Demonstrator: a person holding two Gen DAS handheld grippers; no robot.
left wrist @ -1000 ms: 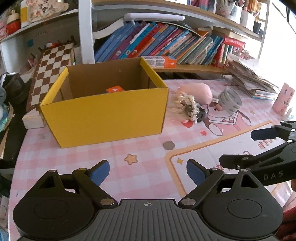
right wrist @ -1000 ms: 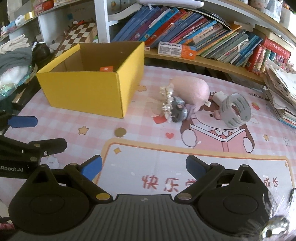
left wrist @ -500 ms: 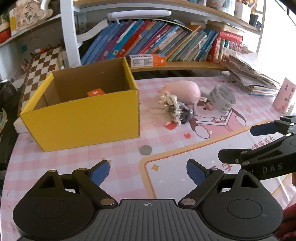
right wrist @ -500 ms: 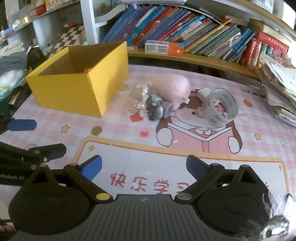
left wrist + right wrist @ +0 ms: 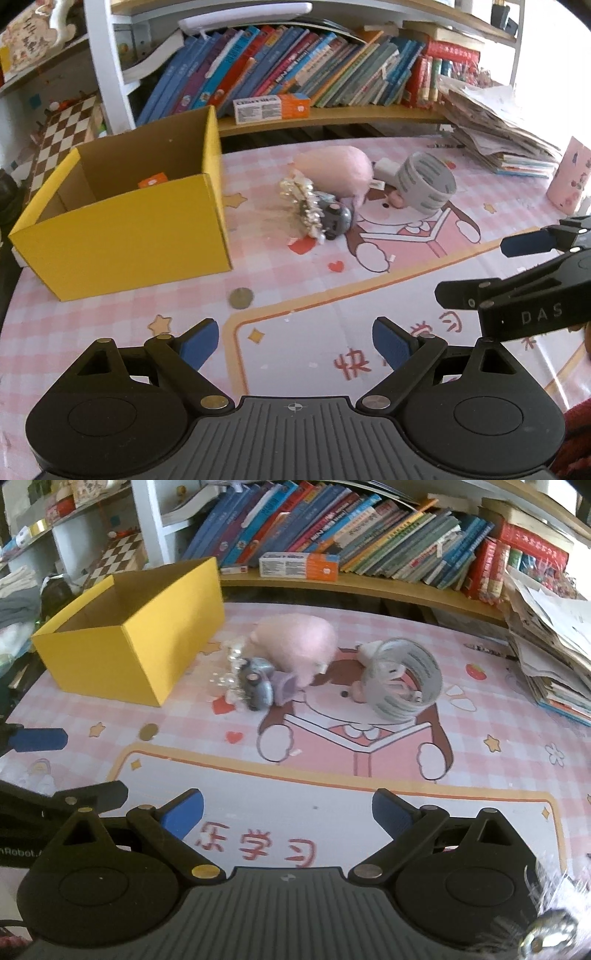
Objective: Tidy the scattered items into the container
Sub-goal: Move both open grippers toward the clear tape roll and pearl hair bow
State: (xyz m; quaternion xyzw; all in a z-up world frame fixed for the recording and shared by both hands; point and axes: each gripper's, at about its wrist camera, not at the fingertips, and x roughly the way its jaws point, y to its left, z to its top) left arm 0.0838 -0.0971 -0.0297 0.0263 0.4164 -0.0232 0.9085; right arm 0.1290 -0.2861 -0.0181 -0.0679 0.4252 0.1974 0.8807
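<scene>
A yellow cardboard box (image 5: 125,236) (image 5: 122,653) stands open at the left of the pink mat, with a small orange block (image 5: 152,181) inside. To its right lie a pink plush (image 5: 332,168) (image 5: 295,638), a pearly hair clip with a grey piece (image 5: 317,216) (image 5: 255,686), a roll of clear tape (image 5: 428,181) (image 5: 402,679) and a coin (image 5: 241,298) (image 5: 148,732). My left gripper (image 5: 295,341) is open and empty over the mat's near part. My right gripper (image 5: 288,814) is open and empty too, beside the left one.
A low shelf of slanted books (image 5: 295,70) runs along the back. A stack of papers and booklets (image 5: 498,129) sits at the right, with a pink cup (image 5: 569,177) near it. A chessboard (image 5: 66,129) leans behind the box.
Both grippers have shifted to the right over the mat, so the box has slid left in both views and the plush, clip and tape now sit nearer the middle.
</scene>
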